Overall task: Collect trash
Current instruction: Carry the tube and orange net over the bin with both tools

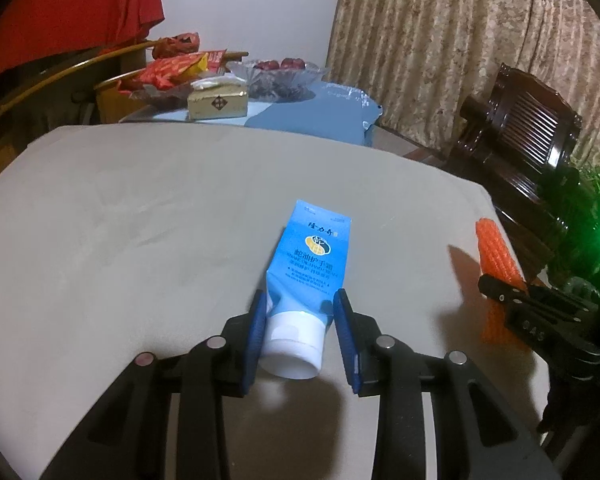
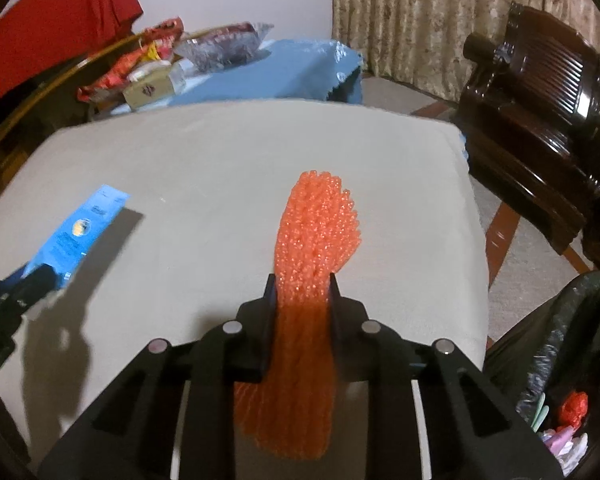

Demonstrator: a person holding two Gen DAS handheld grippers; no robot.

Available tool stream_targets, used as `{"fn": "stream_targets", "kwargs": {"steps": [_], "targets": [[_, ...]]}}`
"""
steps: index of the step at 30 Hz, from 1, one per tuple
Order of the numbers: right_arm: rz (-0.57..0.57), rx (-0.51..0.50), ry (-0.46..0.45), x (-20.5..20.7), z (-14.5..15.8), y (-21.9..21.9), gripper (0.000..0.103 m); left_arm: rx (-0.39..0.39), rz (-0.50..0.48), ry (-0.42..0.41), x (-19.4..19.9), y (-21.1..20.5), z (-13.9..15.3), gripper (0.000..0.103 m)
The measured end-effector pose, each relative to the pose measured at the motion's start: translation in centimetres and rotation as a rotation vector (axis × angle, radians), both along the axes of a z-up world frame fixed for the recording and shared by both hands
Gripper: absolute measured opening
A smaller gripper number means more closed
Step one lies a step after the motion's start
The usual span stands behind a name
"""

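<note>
Grab step done: left gripper (image 1: pixel 300 332) clamps the blue hand-cream tube (image 1: pixel 306 276) mid-table, right gripper (image 2: pixel 303 296) pinches the orange foam net sleeve (image 2: pixel 312 280); next, swing both right to the black-lined trash bin (image 2: pixel 560 360) and release.

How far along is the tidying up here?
Some rubbish already lies in the black bin bag. In hand: the left gripper clamps the blue tube, the right gripper the orange foam net. Left: dropping both into the bag.
</note>
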State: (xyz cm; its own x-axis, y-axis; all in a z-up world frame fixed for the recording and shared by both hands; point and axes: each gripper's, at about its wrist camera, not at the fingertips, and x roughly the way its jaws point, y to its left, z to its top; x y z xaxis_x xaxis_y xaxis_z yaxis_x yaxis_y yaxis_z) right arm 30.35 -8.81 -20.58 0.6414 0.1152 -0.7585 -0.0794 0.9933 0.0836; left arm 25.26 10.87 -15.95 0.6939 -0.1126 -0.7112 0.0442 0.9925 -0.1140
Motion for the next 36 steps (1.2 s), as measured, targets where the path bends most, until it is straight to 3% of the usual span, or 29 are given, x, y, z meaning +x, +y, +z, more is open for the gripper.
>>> {"fn": "stream_targets", "kwargs": {"steps": [15,22,36], "targets": [[0.113,0.096,-0.106,-6.1,7.9,-1.5,0.022,0.022,-0.07,-0.07,-2.9,-2.8,5.0,0.034],[0.139,0.107,-0.157,-9.3,10.8,-3.1,0.023,-0.012,-0.093,-0.099,-4.8,-4.4,7.2,0.033],[0.095,0.07,-0.209,-14.9,13.6,-8.7,0.023,-0.034,-0.207,-0.144,-8.3,-10.3,10.4,0.033]]}}
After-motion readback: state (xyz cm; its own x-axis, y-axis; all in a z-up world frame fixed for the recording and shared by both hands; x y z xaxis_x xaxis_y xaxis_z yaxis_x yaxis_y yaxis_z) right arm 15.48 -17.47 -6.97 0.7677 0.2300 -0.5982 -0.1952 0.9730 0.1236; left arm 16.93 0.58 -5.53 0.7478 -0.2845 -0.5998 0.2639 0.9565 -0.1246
